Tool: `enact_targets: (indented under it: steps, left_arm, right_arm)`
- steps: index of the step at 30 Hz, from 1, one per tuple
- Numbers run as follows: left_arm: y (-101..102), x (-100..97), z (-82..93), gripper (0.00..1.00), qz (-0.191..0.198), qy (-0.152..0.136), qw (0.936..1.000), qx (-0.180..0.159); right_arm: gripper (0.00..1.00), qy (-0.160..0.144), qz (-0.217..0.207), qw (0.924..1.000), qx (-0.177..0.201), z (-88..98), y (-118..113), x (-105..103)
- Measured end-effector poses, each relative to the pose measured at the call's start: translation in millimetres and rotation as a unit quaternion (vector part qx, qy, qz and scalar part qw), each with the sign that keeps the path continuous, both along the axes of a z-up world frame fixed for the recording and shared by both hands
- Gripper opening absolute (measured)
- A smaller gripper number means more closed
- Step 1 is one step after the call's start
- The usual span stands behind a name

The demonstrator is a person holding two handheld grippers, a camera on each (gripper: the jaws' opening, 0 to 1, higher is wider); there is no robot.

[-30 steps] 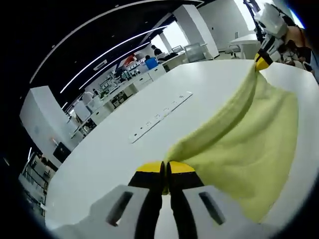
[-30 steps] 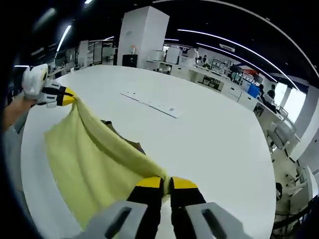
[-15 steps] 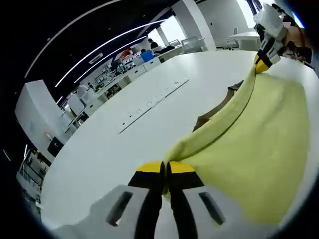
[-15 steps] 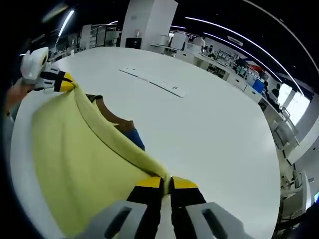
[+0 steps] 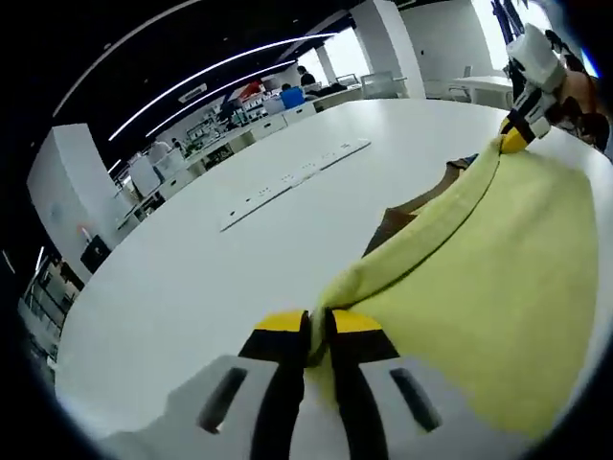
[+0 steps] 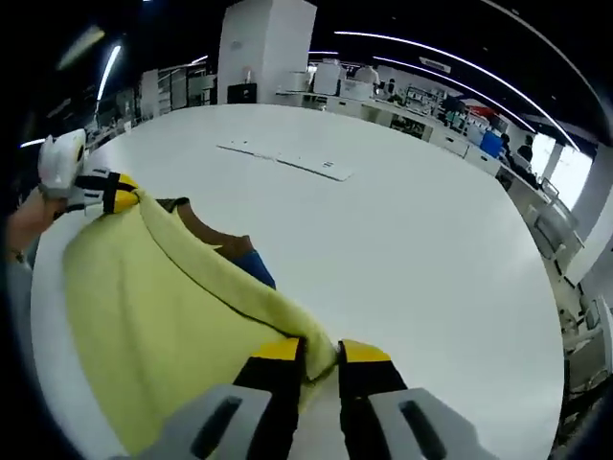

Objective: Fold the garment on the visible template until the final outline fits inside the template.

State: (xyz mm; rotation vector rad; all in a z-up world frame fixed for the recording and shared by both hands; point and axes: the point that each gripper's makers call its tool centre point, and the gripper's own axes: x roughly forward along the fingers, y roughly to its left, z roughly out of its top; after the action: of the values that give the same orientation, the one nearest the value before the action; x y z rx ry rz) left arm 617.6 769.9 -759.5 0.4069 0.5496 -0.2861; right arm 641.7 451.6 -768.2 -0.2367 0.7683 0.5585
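A pale yellow garment [image 5: 479, 278] hangs stretched between my two grippers, low over the white table. My left gripper [image 5: 316, 331] is shut on one corner of its folded top edge. In the right gripper view the left gripper [image 6: 113, 191] shows at the far left, holding that corner. My right gripper [image 6: 321, 353] pinches the other corner, its jaws a little apart with cloth bunched between them. It shows again at the top right, the right gripper [image 5: 522, 134]. A brown template [image 6: 213, 234] with a blue patch [image 6: 255, 267] peeks out from under the garment [image 6: 163, 307]; the brown template [image 5: 410, 209] lies beyond the edge.
The round white table [image 5: 192, 278] holds a flat white socket strip [image 5: 292, 178] past the garment, also the socket strip [image 6: 285, 161]. A person's hand [image 6: 21, 228] holds the left gripper. Office desks and a white pillar [image 6: 263, 43] stand behind the table.
The garment has come down toward the table and spread wider. The brown template and blue patch have come into sight under its edge. The right jaws stand slightly wider than before.
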Motion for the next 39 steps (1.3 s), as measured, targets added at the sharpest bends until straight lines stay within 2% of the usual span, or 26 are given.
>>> enact_targets:
  steps: [1,2,5,8,11,15,16,18,21,25,27,30,33,34,35,39]
  left_arm:
    - [-0.1,-1.3,0.7,0.13,0.001,0.003,0.9999,-0.012]
    - [-0.2,-2.6,2.2,0.19,-0.001,0.003,0.9998,-0.020]
    - [2.6,-9.4,4.9,0.28,-0.011,0.008,0.9995,-0.027]
    - [7.8,-14.3,4.7,0.32,-0.025,0.008,0.9996,-0.003]
    - [12.1,-10.7,4.9,0.34,-0.020,0.001,0.9998,-0.007]
    - [29.2,3.4,7.0,0.33,0.026,-0.026,0.9993,0.009]
    - [29.2,5.8,6.2,0.33,0.028,-0.030,0.9992,0.003]
    - [36.1,9.7,8.0,0.31,0.062,-0.043,0.9971,-0.017]
    - [40.5,11.3,7.9,0.28,0.086,-0.041,0.9942,-0.048]
    - [54.6,9.8,12.1,0.24,0.131,-0.042,0.9886,-0.062]
    - [55.7,9.4,14.7,0.21,0.124,-0.043,0.9900,-0.051]
    - [56.2,7.7,18.9,0.26,0.116,-0.042,0.9913,-0.048]
    - [50.4,3.5,22.4,0.32,0.114,-0.036,0.9890,-0.087]
    - [47.7,0.1,24.3,0.34,0.120,-0.031,0.9860,-0.112]
    - [47.1,-1.6,25.4,0.35,0.121,-0.030,0.9850,-0.120]
    - [46.7,-14.7,29.6,0.43,0.111,-0.027,0.9863,-0.119]
  right_arm:
    - [0.22,0.004,-0.009,0.9995,0.028,2.5,3.3,-0.7]
    - [0.27,0.004,-0.010,0.9994,0.034,3.3,3.6,-1.5]
    - [0.30,0.002,-0.003,0.9999,0.012,2.7,-0.3,-5.2]
    - [0.31,-0.007,-0.003,1.0000,-0.003,3.2,-4.2,-4.1]
    - [0.31,-0.018,-0.018,0.9997,-0.003,3.4,-8.4,0.6]
    - [0.29,-0.037,-0.046,0.9983,0.002,1.9,-12.1,13.2]
    - [0.29,-0.038,-0.053,0.9979,0.004,1.1,-12.3,16.3]
    - [0.28,-0.048,-0.072,0.9961,0.017,2.8,-12.3,23.8]
    - [0.25,-0.055,-0.104,0.9927,0.029,3.9,-15.8,32.8]
    - [0.24,-0.057,-0.130,0.9887,0.048,6.3,-16.1,37.4]
    - [0.24,-0.057,-0.130,0.9887,0.048,7.4,-15.6,37.3]
    - [0.25,-0.056,-0.127,0.9889,0.052,10.2,-14.0,35.0]
    - [0.29,-0.052,-0.121,0.9893,0.062,13.2,-10.1,31.8]
    - [0.32,-0.049,-0.117,0.9899,0.064,14.5,-8.7,30.1]
    - [0.34,-0.047,-0.113,0.9903,0.066,16.2,-7.3,26.9]
    - [0.39,-0.028,-0.097,0.9920,0.075,22.2,-3.4,10.9]
